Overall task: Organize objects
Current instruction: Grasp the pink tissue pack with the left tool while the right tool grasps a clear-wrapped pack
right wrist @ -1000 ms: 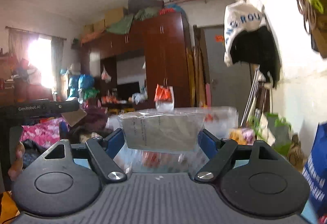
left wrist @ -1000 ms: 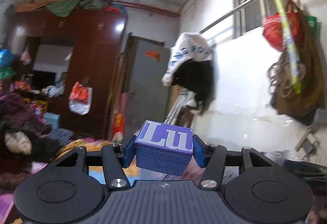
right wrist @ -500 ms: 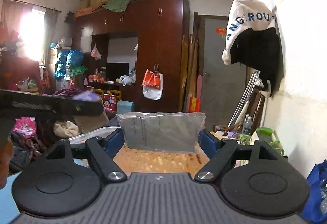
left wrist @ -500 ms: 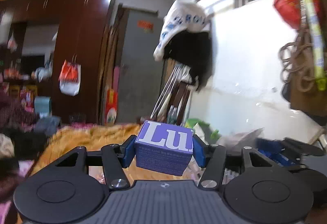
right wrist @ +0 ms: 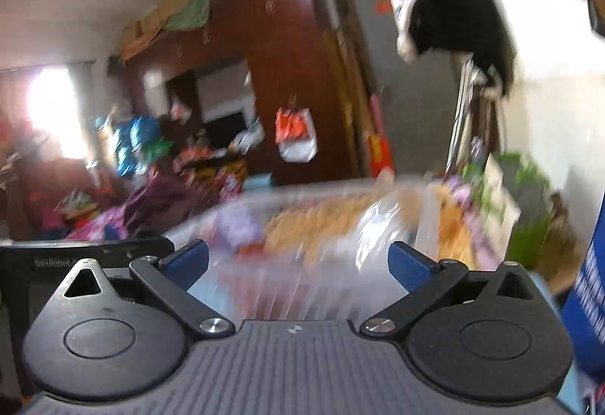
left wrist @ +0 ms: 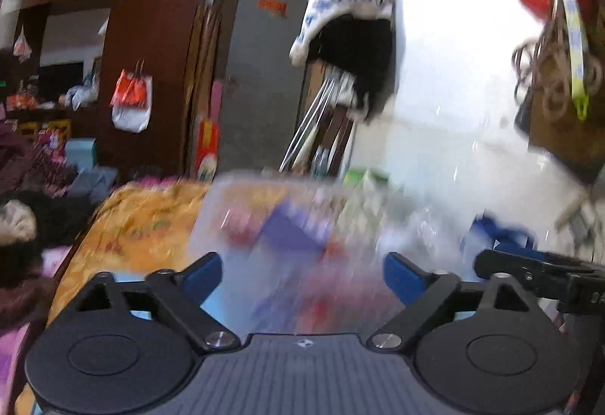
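My left gripper (left wrist: 301, 275) is open and empty. Just ahead of it a blurred purple box (left wrist: 293, 229) lies inside a clear plastic bin (left wrist: 211, 203) among other items. My right gripper (right wrist: 298, 263) is open and empty too. A clear plastic bag (right wrist: 382, 229) lies blurred in the same bin (right wrist: 287, 193) beyond its fingers, with the purple box (right wrist: 236, 226) to the left. The other gripper's black body (right wrist: 75, 256) shows at the left of the right wrist view.
An orange patterned cloth (left wrist: 140, 226) covers the surface under the bin. A dark wardrobe (left wrist: 151, 36) and a grey door (left wrist: 261, 82) stand behind. A white wall (left wrist: 453, 112) with hanging bags is at the right. A blue bag (right wrist: 586, 282) is at the far right.
Both grippers have opened. The purple box has left the left gripper and the plastic bag has left the right gripper; both now lie in the clear bin. Both views are motion-blurred.
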The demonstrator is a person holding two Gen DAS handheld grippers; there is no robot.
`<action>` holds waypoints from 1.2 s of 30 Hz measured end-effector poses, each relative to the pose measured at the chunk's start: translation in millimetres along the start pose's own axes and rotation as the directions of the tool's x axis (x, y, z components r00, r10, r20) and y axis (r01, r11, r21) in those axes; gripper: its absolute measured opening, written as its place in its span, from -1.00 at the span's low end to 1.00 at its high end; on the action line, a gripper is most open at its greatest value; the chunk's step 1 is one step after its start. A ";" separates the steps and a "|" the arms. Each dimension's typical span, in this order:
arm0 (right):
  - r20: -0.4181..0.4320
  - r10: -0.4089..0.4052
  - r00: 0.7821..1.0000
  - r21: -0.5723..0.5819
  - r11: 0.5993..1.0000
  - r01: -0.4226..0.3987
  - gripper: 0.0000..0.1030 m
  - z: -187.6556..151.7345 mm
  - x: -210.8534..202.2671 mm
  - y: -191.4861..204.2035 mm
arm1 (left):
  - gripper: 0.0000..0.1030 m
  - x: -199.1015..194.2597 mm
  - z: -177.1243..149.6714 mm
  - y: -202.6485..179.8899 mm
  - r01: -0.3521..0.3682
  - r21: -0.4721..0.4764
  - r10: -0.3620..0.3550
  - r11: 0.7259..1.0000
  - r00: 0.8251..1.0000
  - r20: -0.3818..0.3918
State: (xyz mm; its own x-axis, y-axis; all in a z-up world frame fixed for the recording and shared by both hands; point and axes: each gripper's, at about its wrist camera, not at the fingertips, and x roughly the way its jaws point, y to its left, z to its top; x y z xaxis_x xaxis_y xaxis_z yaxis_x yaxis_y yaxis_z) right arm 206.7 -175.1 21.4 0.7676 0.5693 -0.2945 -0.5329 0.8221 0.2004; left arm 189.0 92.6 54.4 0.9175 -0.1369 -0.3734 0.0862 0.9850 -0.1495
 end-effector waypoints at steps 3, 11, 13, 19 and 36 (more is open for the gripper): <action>-0.166 0.004 0.986 -0.011 1.000 -0.006 1.00 -23.5 21.1 8.0 | 0.87 3.9 -27.4 11.6 -0.021 -0.009 0.021 1.000 0.996 -0.081; -0.281 0.091 0.955 -0.026 0.994 -0.102 0.64 -42.0 50.1 24.4 | 0.84 27.8 -59.1 45.9 0.022 -0.115 -0.045 0.993 0.978 -0.203; -0.298 0.105 0.949 -0.034 0.992 -0.120 0.47 -44.4 54.5 27.0 | 0.84 29.6 -62.4 47.8 0.050 -0.129 -0.076 0.990 0.975 -0.208; -0.321 0.105 0.941 -0.040 0.991 -0.125 0.44 -41.5 59.0 27.9 | 0.78 28.1 -65.1 43.5 0.093 -0.109 -0.113 0.990 0.974 -0.194; -0.264 0.090 0.960 -0.034 0.994 -0.103 0.01 -41.2 54.2 25.7 | 0.27 19.6 -66.2 48.4 0.100 -0.133 -0.116 0.986 0.986 -0.123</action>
State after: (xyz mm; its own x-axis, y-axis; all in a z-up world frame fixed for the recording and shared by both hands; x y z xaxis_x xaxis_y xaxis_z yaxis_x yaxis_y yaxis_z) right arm 219.9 -123.2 -27.9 0.5951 0.6202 -0.5111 -0.6206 0.7587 0.1981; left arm 185.5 130.6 -20.7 0.8464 -0.2623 -0.4634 0.1249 0.9438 -0.3061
